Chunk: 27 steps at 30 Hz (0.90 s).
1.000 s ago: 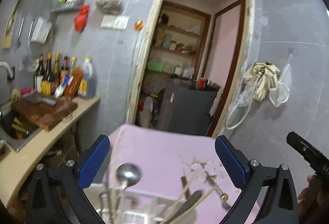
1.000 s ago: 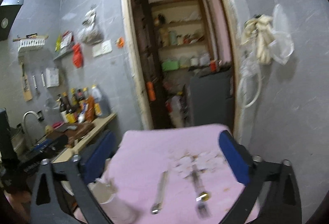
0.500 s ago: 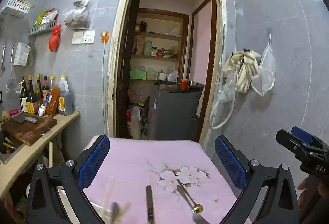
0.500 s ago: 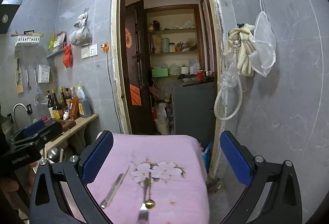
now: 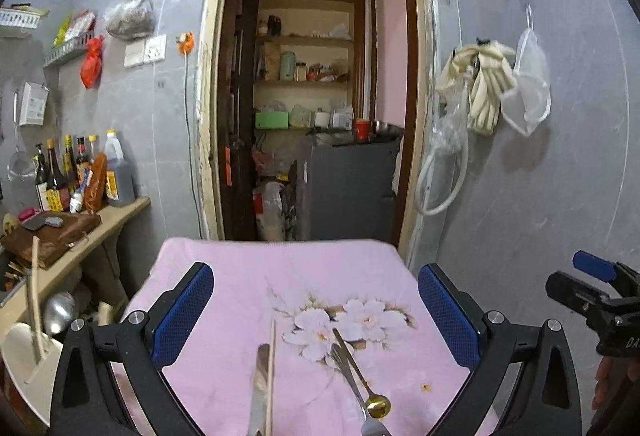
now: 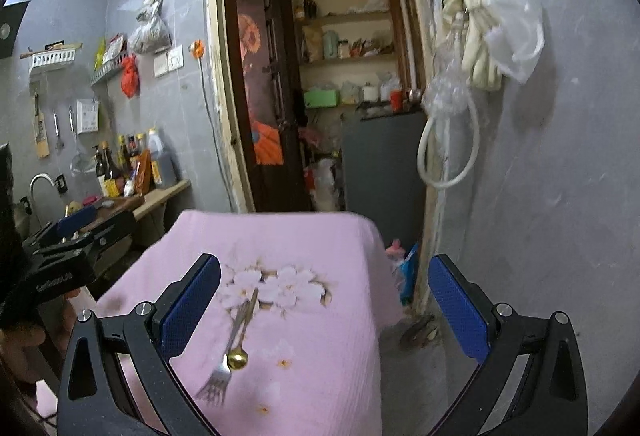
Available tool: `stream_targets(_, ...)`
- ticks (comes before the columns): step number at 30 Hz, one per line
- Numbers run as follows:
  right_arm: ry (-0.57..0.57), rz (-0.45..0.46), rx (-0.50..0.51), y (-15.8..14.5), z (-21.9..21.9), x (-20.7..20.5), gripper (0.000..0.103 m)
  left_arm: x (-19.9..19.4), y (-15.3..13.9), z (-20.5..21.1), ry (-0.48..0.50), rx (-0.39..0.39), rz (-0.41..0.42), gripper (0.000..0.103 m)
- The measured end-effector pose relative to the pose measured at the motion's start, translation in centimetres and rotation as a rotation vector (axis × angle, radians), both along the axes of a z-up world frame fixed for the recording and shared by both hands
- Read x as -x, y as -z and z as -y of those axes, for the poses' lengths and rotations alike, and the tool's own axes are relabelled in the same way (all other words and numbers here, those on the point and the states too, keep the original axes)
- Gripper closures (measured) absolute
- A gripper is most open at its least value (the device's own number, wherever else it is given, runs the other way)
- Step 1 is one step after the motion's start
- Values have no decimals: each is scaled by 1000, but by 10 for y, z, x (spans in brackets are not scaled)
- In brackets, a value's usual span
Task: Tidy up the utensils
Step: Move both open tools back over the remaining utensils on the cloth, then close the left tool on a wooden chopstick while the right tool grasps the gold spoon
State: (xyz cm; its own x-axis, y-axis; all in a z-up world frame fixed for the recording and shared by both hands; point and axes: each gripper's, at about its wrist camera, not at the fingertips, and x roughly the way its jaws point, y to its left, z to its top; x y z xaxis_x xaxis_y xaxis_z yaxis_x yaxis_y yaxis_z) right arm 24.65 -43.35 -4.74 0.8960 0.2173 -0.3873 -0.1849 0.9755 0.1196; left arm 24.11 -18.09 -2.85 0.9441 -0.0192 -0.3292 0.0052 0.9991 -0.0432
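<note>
1. Right now I see a desk draped in a soft pink quilted cloth (image 5: 224,260) printed with white flowers (image 5: 348,320) near its middle.
2. On that cloth lie a flat steel knife (image 5: 259,388) and a thin pale chopstick (image 5: 272,376) side by side, the chopstick crossing over the knife's edge.
3. Just to their right a slim steel fork (image 5: 352,384) and a small gold-bowled spoon (image 5: 378,404) overlap, handles pointing toward the flowers; in the right wrist view the fork (image 6: 224,364) shows its tines nearest me and the spoon (image 6: 238,356) has its round bowl against the fork's neck.
4. My left gripper (image 5: 316,320) hangs level above the near part of the cloth, its blue textured pads (image 5: 182,312) spread wide with nothing between them; knife and chopstick sit in the gap below.
5. My right gripper (image 6: 324,312) is likewise spread wide and empty, tilted slightly leftward, over the cloth's right half, with fork and spoon just inside its left pad (image 6: 190,304).
6. At the far left of the left wrist view a cream plastic holder (image 5: 24,360) carries a pale stick (image 5: 34,300) upright and a shiny ladle (image 5: 60,312) beside it.
7. A wooden counter (image 5: 120,213) against the grey tiled wall carries glass bottles (image 5: 64,171).
</note>
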Motion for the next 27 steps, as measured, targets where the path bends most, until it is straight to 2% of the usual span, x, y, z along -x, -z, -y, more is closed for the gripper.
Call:
stream_targets(7,-27,-111,-61,56,9,-27,1,-26,30,7,12,21,-91,1)
stream_targets(11,-47,-160,-83,84,7,-36,6,-38,50,5,9,45,-152,11)
stream_targets(13,-67,-190,-80,94,3,-42,21,-45,61,1,-4,58,-189,15)
stream_targets(16,-97,-233,-66,107,-6,-51,35,-54,75,-5,-35,75,-244,23)
stream_targets(21,-169,-281,-70,120,-27,-66,46,-69,96,-17,-73,106,-353,52)
stream_targets(23,-202,-305,-74,126,-36,-72,49,-70,102,-20,-83,110,-372,56)
stream_targets(25,-229,-328,-75,133,-45,-77,60,-72,108,-24,-91,117,-390,59)
stream_targets(27,-251,-347,-76,139,-54,-83,65,-73,115,-27,-96,126,-409,61)
